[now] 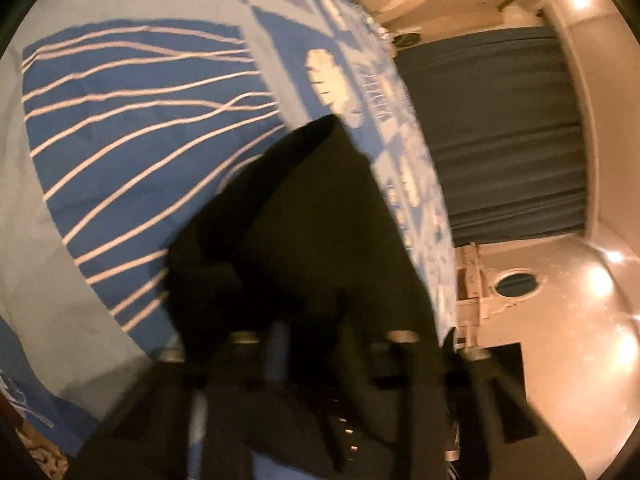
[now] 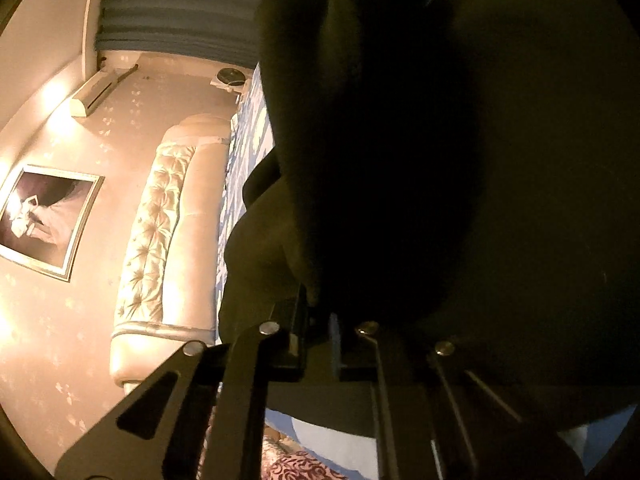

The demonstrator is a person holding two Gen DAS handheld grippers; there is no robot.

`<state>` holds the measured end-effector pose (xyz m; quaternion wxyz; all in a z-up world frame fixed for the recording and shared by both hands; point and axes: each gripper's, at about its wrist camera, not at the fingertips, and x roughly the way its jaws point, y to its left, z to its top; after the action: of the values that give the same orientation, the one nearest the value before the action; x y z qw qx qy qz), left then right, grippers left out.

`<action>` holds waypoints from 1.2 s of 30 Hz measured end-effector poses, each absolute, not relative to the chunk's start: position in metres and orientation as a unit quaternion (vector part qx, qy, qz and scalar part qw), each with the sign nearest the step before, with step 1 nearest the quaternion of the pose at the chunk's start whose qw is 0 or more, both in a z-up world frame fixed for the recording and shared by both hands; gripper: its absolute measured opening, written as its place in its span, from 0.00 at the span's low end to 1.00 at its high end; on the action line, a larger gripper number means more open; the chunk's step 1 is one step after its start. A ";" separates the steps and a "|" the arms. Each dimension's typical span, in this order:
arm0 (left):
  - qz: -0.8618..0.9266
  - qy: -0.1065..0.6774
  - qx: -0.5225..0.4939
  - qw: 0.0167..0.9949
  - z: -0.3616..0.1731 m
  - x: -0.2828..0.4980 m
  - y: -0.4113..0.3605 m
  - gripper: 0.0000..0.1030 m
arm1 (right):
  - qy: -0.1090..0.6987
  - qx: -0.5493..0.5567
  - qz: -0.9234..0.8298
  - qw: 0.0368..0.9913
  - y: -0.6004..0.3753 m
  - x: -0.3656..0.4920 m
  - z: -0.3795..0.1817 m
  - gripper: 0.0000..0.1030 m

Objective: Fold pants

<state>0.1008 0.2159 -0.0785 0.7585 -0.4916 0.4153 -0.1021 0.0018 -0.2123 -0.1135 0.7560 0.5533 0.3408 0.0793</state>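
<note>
Black pants [image 1: 312, 208] lie bunched on a blue bedspread [image 1: 120, 120] with white wavy stripes. In the left wrist view the dark cloth drapes down over my left gripper [image 1: 324, 332] and hides its fingertips; the jaws stand together on the fabric. In the right wrist view the pants [image 2: 440, 160] hang close in front of the camera and fill most of the picture. My right gripper [image 2: 318, 320] is shut, with a fold of the black cloth pinched in the narrow slot between its fingers.
A blue-grey curtain [image 1: 492, 132] hangs beyond the bed's far edge. A tufted cream headboard [image 2: 160, 220] stands at the bed's end, below a framed picture [image 2: 44, 216] and a wall air conditioner [image 2: 100, 92]. Patterned carpet [image 2: 296, 464] shows beneath the gripper.
</note>
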 end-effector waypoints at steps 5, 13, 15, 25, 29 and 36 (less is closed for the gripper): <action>-0.109 0.387 -0.521 0.753 -0.076 0.090 0.227 0.10 | 0.324 0.531 0.097 0.777 -0.206 -0.004 -0.089 0.06; -0.112 0.365 -0.501 0.777 -0.051 0.064 0.240 0.09 | 0.323 0.521 0.128 0.780 -0.204 -0.043 -0.068 0.06; -0.107 0.380 -0.487 0.779 -0.057 0.059 0.245 0.10 | 0.335 0.524 0.126 0.773 -0.201 -0.052 -0.075 0.06; -0.114 0.412 -0.423 0.799 -0.066 0.052 0.241 0.34 | 0.379 0.507 0.113 0.766 -0.201 -0.068 -0.092 0.11; -0.098 0.385 -0.372 0.839 -0.035 0.037 0.245 0.65 | 0.365 0.448 0.104 0.809 -0.218 -0.067 -0.046 0.21; -0.117 0.381 -0.341 0.851 -0.003 0.051 0.214 0.70 | 0.360 0.288 0.016 0.887 -0.288 0.045 0.028 0.55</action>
<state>0.0514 0.2140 -0.0034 0.8513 -0.3413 0.3809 -0.1171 0.0453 -0.2882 0.0279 0.8873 0.2879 0.3599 0.0164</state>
